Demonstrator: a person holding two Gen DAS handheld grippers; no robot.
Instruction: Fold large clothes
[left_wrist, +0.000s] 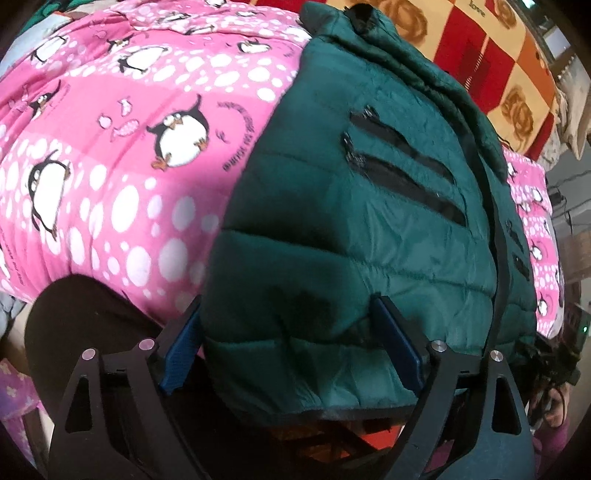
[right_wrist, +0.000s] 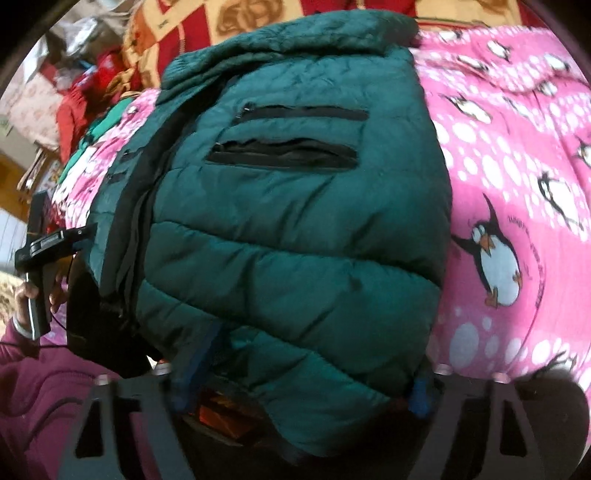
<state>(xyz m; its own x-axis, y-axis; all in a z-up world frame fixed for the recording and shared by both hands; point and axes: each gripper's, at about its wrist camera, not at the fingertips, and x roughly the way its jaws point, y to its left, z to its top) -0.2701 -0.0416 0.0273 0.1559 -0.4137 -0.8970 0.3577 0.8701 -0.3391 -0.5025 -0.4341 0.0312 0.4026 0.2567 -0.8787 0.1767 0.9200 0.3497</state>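
Note:
A dark green quilted puffer jacket (left_wrist: 369, 236) lies on a pink penguin-print blanket (left_wrist: 110, 147), its black zip pockets facing up. My left gripper (left_wrist: 291, 332) is open, and its blue pads (left_wrist: 399, 343) straddle the jacket's near hem. In the right wrist view the jacket (right_wrist: 295, 236) fills the middle. My right gripper (right_wrist: 306, 384) is open around the near hem, its blue pads (right_wrist: 419, 397) partly hidden by the fabric. The left gripper's handle (right_wrist: 40, 258) shows at the left edge of that view.
A red and yellow checked blanket (left_wrist: 491, 55) lies beyond the jacket's collar. The pink blanket (right_wrist: 517, 184) extends to the right of the jacket. A black rounded shape (left_wrist: 85, 325) sits at the near left. My maroon sleeve (right_wrist: 44, 398) is at lower left.

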